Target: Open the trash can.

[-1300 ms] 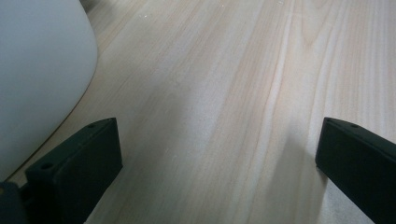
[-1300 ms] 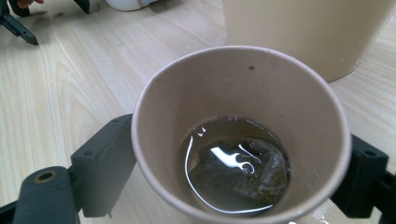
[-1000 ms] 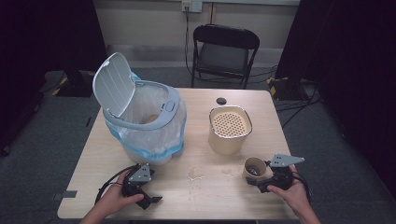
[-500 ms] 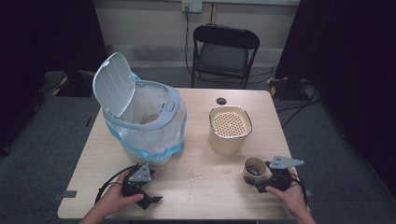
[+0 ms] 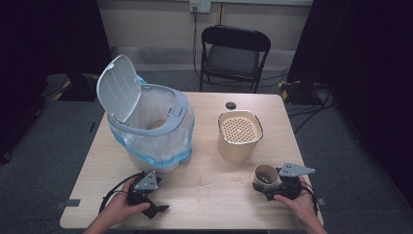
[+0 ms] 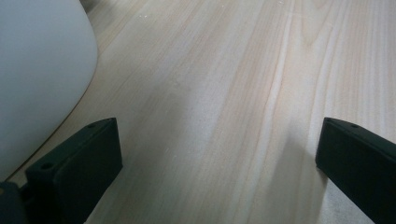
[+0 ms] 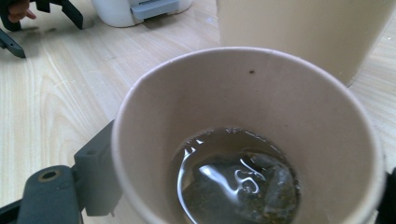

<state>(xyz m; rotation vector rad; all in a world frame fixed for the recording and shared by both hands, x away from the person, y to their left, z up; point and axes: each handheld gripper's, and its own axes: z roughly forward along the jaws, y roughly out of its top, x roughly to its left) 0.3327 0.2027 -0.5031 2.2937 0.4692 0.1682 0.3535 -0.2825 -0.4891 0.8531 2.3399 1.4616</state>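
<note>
On the bench (image 5: 204, 200), the right gripper (image 5: 272, 184) clasps a paper cup (image 5: 265, 175) near the front right corner; the left gripper (image 5: 156, 207) rests at the front left edge, below the white bin (image 5: 148, 129).

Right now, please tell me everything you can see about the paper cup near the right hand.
The paper cup is tan, round, open-topped and looks like thin cardboard. It stands upright near the front right of the wooden table, in front of the beige strainer bucket. A little dark liquid and a soaked tea bag lie at its bottom. The right tongs clasp its sides.
</note>
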